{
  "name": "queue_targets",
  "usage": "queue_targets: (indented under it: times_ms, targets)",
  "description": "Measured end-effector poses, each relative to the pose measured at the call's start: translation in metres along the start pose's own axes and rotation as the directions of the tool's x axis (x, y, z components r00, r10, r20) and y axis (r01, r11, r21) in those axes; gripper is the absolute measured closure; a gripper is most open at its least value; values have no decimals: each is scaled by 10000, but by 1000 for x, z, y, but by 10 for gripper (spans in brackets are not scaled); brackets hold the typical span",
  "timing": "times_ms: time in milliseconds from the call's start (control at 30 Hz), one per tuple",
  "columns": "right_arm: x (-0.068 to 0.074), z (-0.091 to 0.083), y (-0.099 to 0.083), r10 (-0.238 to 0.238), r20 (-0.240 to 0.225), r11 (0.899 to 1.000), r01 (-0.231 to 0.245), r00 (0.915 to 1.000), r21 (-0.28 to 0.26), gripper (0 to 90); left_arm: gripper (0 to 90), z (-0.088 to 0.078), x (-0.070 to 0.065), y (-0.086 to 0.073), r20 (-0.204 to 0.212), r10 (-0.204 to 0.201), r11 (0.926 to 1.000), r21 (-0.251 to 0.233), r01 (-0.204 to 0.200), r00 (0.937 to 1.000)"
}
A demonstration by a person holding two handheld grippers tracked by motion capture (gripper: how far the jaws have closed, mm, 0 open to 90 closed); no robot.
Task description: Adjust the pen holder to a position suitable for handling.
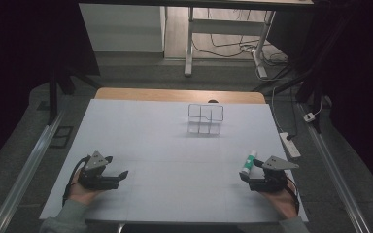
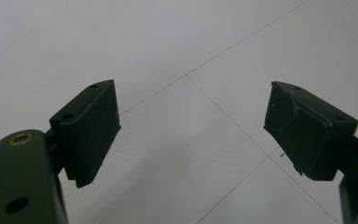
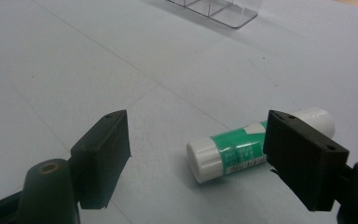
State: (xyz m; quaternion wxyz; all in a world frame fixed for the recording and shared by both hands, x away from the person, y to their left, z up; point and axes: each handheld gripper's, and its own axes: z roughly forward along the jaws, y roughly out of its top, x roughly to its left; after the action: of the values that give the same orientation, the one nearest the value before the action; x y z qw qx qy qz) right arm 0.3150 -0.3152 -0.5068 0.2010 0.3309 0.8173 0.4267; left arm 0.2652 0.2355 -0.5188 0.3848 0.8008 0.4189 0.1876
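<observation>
The right gripper's fingers stand wide with nothing pressed between them. A glue stick lies on its side on the counter, just ahead of them and toward the finger at 3 o'clock, which hides part of the tube's middle. In the high view the glue stick lies at the right gripper's 11 o'clock, near the counter's right edge.

The main risk, as I judge it, is the tube's round body. It lies askew to the gap, so a closing finger would likely strike one end first and spin or roll it away, perhaps toward that near edge. Closing on the smooth white cap could also let it slip out.

The left gripper's fingers are likewise wide and empty, over bare counter at the left.

A clear compartment box stands well apart at 12 o'clock, near the far edge. If the stick is bound there, a loose pinch could drop it on the way, and the thin clear walls are easy to misjudge and knock.
</observation>
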Motion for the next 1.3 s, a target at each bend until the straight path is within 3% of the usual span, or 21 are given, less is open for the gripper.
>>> queue_targets:
  times_ms: [467, 933, 1300]
  targets:
    - [-4, 9, 15, 209, 148, 9998, -209, 9997, -1, 243, 180, 1, 1, 0, 21, 49, 10000, 16, -49, 10000]
    - [-11, 26, 47, 361, 227, 9993, -363, 9991, 95, 304, 180, 2, -1, 0, -13, 116, 9999, 54, -116, 9999]
    - [-28, 42, 62, 813, 272, 9963, -820, 9963, 267, 438, 180, 2, 0, 0, -30, 112, 9999, 68, -112, 9999]
